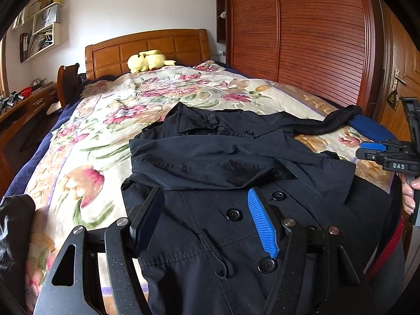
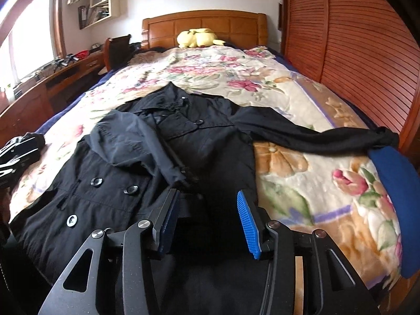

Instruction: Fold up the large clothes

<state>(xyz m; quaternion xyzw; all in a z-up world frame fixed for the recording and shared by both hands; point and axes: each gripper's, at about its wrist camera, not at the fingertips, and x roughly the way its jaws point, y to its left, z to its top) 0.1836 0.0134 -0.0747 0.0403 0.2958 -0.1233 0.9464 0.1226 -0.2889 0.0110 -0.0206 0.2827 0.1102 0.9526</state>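
A black double-breasted coat [image 1: 210, 162] [image 2: 118, 157] lies front up on the floral blanket [image 1: 105, 136] [image 2: 288, 173], collar toward the headboard. One sleeve [image 1: 197, 155] [image 2: 126, 136] is folded across the chest. The other sleeve [image 1: 328, 123] [image 2: 315, 136] stretches out to the right edge of the bed. My left gripper [image 1: 204, 210] hovers open over the buttoned front, nothing between its fingers. My right gripper [image 2: 207, 210] stands open over the coat's right side, its pads off the cloth; the left wrist view shows it [image 1: 366, 151] at the far right, held by a hand [image 1: 409, 194].
A yellow plush toy [image 1: 147, 61] [image 2: 197, 38] lies by the wooden headboard [image 1: 147, 50]. A slatted wardrobe [image 1: 302, 39] [image 2: 354, 39] runs along the right. A dark padded garment [image 1: 13, 223] [image 2: 18, 152] sits at the left bed edge, a blue cloth [image 2: 393, 183] at the right. A desk [image 2: 52, 78] stands left.
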